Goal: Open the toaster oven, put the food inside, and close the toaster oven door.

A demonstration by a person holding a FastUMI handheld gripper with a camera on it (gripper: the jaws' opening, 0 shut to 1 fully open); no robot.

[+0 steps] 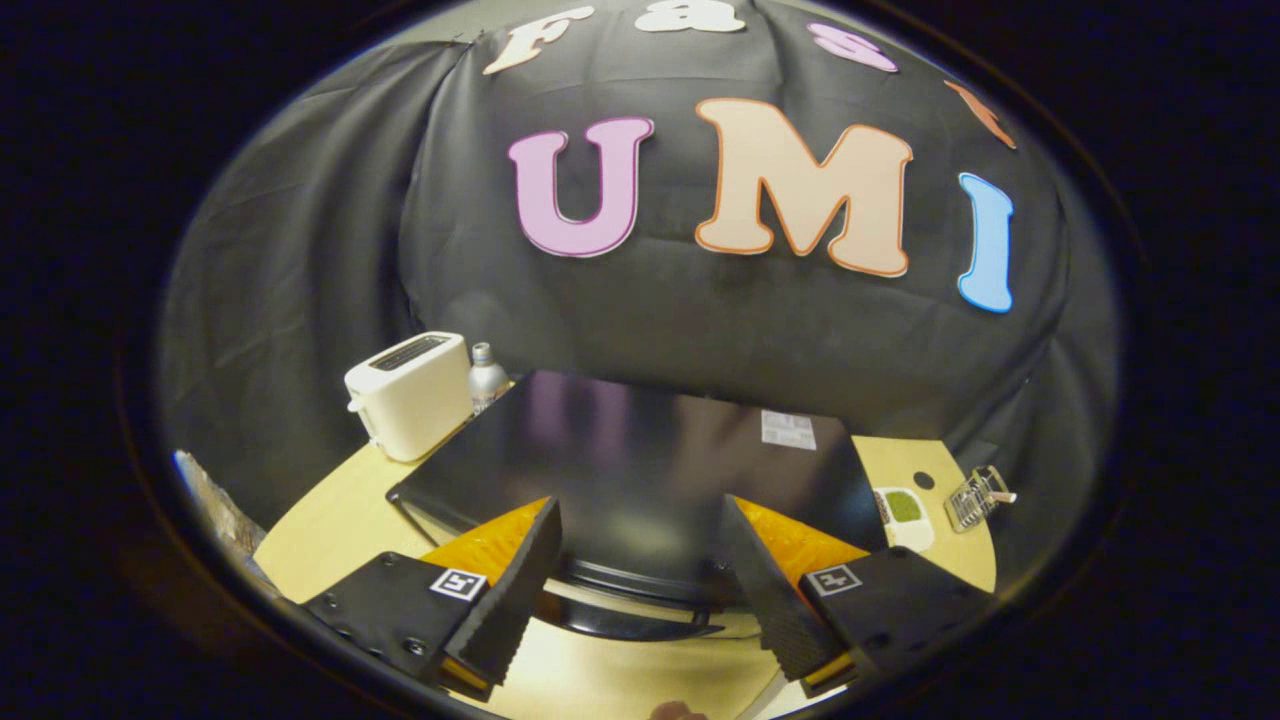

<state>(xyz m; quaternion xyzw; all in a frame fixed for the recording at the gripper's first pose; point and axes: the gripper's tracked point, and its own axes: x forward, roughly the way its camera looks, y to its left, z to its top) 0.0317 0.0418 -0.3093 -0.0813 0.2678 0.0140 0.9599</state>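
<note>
- Looking down over the toaster oven (640, 460), we see its dark, glossy top spread out just ahead of the fingers, sitting on the pale counter (330, 530).
- Food sits off to the right of the oven: a small white dish (905, 518) with something green in it, resting on the counter.
- Just beyond that dish, a small wire rack (975, 497) stands near the counter's edge.
- Over on the left, behind the oven's corner, there's a white pop-up toaster (410, 393), and a silver bottle (487, 376) tucked just beside it.
- Now the claw (640, 590): wide open, released, nothing between its fingers.
- Both fingers (520, 580) point at the oven's front top edge; whether they touch it, I cannot tell.
- A dark curved handle (630, 622) of the oven shows low between the fingers.
- The claw is tilted downward, above the oven's front.
</note>
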